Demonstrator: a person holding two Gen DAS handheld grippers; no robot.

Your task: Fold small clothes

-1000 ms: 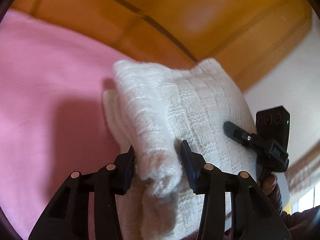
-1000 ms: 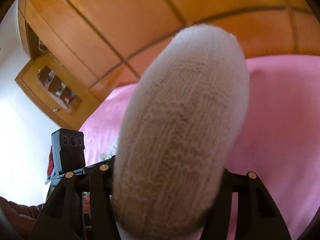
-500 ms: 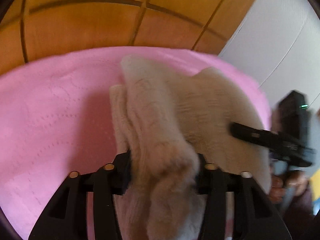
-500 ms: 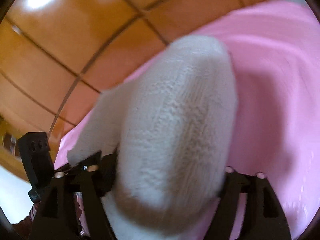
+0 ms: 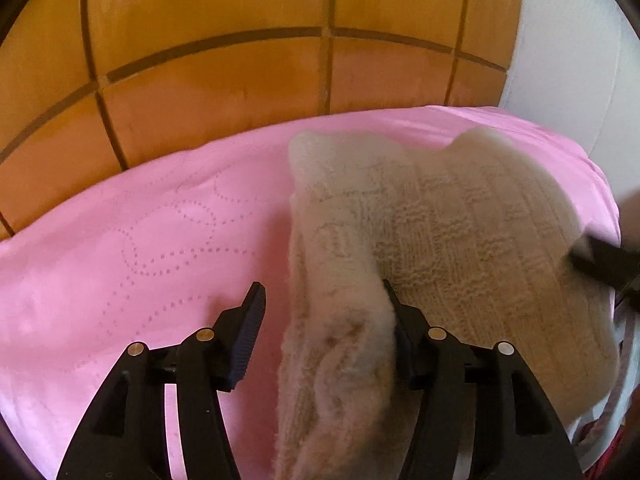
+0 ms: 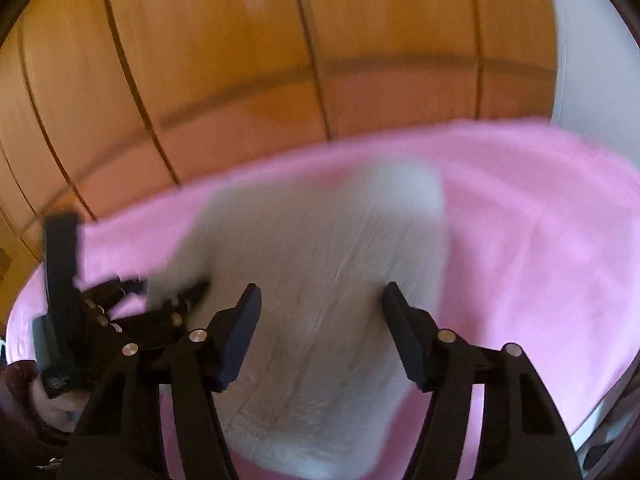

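A cream knitted garment (image 5: 452, 236) lies folded on the pink bedspread (image 5: 132, 248). My left gripper (image 5: 324, 312) is open, its right finger against the garment's thick folded edge and its left finger apart from it. In the right wrist view, which is blurred, the garment (image 6: 320, 280) lies on the bedspread (image 6: 540, 260) and my right gripper (image 6: 320, 308) is open over it, touching nothing clearly. The left gripper (image 6: 120, 320) shows at the left of that view; the right gripper's fingertip (image 5: 600, 260) shows at the right edge of the left wrist view.
Orange-brown wooden wardrobe panels (image 5: 240, 60) stand behind the bed. A white wall (image 5: 568, 80) is at the right. The bed's right edge (image 5: 612, 208) lies close to the garment.
Both grippers have opened and let go of the garment, which has come down onto the bedspread. Both cameras have tilted down toward the bed.
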